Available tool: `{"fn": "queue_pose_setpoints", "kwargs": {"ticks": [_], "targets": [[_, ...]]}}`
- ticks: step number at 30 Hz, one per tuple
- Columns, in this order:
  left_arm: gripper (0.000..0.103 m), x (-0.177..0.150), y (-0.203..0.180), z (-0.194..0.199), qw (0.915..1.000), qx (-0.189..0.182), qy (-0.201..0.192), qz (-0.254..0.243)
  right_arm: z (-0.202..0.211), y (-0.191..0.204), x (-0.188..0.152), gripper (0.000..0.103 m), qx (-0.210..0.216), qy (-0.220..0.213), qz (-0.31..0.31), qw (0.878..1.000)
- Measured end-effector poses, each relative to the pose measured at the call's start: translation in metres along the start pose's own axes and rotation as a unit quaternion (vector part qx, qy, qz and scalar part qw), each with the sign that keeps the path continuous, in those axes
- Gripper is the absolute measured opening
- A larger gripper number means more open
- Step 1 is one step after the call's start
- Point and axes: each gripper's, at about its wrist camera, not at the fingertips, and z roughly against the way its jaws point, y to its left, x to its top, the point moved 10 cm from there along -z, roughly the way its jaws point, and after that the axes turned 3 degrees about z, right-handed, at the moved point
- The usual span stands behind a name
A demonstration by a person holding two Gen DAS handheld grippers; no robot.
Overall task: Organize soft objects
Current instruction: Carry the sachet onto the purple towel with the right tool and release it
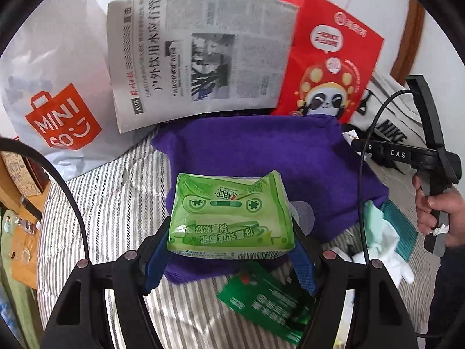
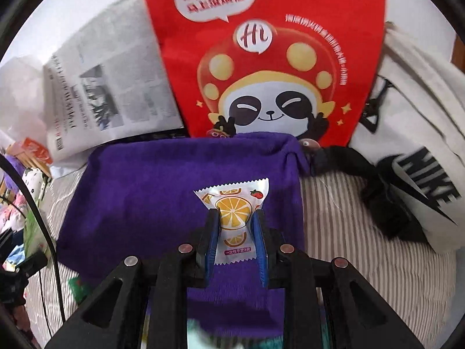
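Carry step: left tool (image 1: 231, 250) pinching tissue pack (image 1: 231, 218), right tool (image 2: 235, 226) pinching small sachet (image 2: 234, 215), both over purple cloth (image 2: 151, 186); next needs drop spot on bed (image 1: 110, 203)

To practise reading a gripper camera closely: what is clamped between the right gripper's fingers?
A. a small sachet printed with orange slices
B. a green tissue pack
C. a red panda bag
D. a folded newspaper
A: the right gripper pinches the small sachet printed with orange slices, above the purple cloth.
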Motion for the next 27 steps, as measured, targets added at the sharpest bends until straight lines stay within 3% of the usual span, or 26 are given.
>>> {"fn": "queue_pose_setpoints", "kwargs": {"ticks": [15,21,23,27], "targets": [[0.071,0.016,0.013,-0.030,0.9996,-0.026,0.005,0.013,-0.079,-0.009,0.016,0.025,-0.025,0.058,0.005,0.998],[0.071,0.015,0.016,-0.037,0.9993,-0.029,0.006,0.025,-0.084,-0.013,0.016,0.040,-0.024,0.061,0.013,0.998],[0.071,0.015,0.016,-0.042,0.9991,-0.030,0.011,0.028,-0.085,-0.009,0.014,0.058,-0.018,0.064,0.024,0.998],[0.071,0.021,0.013,-0.045,0.9993,-0.025,0.011,0.025,-0.081,-0.014,0.011,0.060,-0.039,0.064,0.041,0.996]]}}
